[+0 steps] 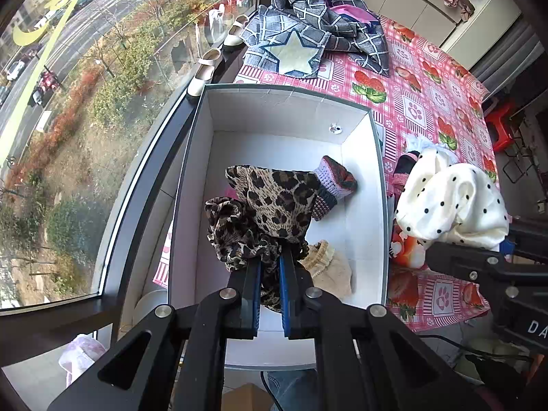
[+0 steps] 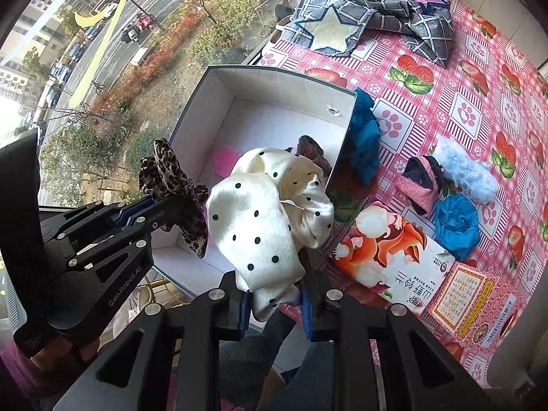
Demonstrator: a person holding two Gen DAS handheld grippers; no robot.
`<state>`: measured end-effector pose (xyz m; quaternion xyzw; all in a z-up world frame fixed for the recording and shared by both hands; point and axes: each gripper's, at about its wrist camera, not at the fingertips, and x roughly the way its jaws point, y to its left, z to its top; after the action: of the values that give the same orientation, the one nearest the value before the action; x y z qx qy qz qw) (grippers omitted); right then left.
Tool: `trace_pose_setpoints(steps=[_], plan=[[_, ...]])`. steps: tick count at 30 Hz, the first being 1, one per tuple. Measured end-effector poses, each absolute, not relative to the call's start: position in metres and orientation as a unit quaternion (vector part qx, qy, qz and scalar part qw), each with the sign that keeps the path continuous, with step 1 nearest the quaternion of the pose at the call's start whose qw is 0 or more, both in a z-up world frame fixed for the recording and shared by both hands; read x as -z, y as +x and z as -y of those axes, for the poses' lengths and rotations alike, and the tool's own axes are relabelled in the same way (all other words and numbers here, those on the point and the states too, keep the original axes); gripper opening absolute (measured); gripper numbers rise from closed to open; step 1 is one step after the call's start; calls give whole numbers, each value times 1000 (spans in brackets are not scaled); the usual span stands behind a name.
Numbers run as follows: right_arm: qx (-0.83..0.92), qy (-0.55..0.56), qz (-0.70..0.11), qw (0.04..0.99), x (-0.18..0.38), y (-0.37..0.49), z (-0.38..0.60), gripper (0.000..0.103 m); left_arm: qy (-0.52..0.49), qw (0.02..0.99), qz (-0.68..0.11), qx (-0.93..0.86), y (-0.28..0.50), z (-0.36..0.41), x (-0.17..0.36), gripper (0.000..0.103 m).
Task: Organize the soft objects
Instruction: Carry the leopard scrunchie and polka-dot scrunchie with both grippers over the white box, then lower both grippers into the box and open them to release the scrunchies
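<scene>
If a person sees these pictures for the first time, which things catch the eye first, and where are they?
First, the two cloths held up in front of the cameras: the left claw is shut on a leopard-print cloth over the white box, and the right claw is shut on a cream polka-dot cloth at the box's near right corner. Next, the pink strawberry tablecloth, with a grey checked cloth with a star at its far end.
</scene>
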<state>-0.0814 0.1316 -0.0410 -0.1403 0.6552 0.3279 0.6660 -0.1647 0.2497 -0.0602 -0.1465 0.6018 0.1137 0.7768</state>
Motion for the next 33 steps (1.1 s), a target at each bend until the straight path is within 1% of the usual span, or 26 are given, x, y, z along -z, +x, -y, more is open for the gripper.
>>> trace_pose_setpoints(steps=[17, 33], plan=[[-331, -158, -661, 655, 56, -68, -167, 24, -145, 758, -624, -118, -148, -259, 83, 10], [-304, -141, -676, 657, 79, -24, -191, 24, -131, 751, -634, -134, -109, -276, 101, 10]])
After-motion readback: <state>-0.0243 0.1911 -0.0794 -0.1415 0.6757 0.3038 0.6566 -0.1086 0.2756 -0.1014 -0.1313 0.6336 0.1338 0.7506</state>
